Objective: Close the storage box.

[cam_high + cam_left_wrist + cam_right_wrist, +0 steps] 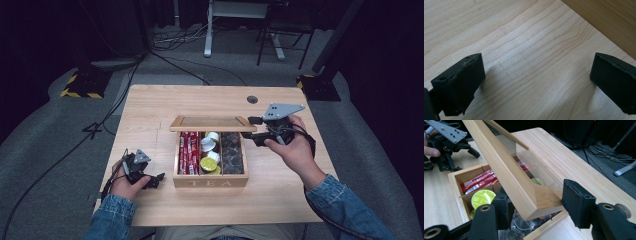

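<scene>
Wooden tea box [210, 182] at the middle of the surface [280, 195], lid [212, 123] raised and tilted. Inside, 3 compartments: red sachets [189, 152] at the left, round capsules [210, 155] in the middle, dark packets [232, 152] at the right. Right gripper [251, 127] at the lid's right corner, jaws half wide around that corner [541, 202], one pad touching it. Left gripper [159, 179] low over the surface just beside the box, jaws wide with nothing between.

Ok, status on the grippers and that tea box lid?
Left hand-held gripper open over bare table. Right hand-held gripper straddles raised lid corner, grip unclear. Tea box open, nothing blocking.
</scene>
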### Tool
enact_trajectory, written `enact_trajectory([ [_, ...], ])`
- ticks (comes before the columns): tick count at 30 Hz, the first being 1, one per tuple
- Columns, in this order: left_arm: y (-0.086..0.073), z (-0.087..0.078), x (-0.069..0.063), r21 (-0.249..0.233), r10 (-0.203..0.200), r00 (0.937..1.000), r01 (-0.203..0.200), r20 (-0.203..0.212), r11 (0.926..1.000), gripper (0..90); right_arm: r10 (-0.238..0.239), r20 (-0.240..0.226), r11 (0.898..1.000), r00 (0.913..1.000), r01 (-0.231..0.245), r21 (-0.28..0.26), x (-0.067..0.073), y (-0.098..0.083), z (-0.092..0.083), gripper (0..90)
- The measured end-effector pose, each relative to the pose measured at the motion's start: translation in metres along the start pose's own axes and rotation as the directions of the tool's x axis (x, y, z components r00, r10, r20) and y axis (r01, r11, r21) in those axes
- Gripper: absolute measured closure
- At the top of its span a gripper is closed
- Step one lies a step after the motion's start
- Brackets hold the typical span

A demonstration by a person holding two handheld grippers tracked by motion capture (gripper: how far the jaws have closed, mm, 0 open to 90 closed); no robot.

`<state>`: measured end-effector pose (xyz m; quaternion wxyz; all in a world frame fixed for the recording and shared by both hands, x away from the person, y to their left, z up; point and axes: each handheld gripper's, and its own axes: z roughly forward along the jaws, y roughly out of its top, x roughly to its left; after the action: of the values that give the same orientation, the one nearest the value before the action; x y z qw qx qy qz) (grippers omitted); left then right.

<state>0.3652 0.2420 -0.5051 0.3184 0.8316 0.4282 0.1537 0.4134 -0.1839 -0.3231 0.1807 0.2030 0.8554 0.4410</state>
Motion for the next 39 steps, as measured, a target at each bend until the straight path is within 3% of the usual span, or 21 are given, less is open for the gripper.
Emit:
enact_trajectory([
  [7,0.0,0.0,0.0,-0.001,-0.005,1.0,0.005,0.001,1.0,0.2,-0.008,0.009,1.0,0.9999,0.008,0.003,0.01,-0.01,0.002,39.5],
  [14,0.0,0.0,-0.001,-0.002,-0.008,1.0,0.008,0.0,1.0,0.2,-0.046,0.037,0.999,0.9983,0.045,0.022,0.022,-0.022,0.004,35.7],
  [20,0.0,0.0,-0.001,-0.001,-0.012,0.9999,0.012,0.0,0.9999,0.1,-0.004,0.017,0.999,0.9998,0.004,0.037,0.025,-0.035,0.009,29.8],
  [39,0.0,0.001,-0.001,0.0,-0.009,1.0,0.009,0.0,1.0,0.2,-0.056,0.05,0.996,0.9972,0.052,0.075,0.042,-0.056,0.017,27.3],
])
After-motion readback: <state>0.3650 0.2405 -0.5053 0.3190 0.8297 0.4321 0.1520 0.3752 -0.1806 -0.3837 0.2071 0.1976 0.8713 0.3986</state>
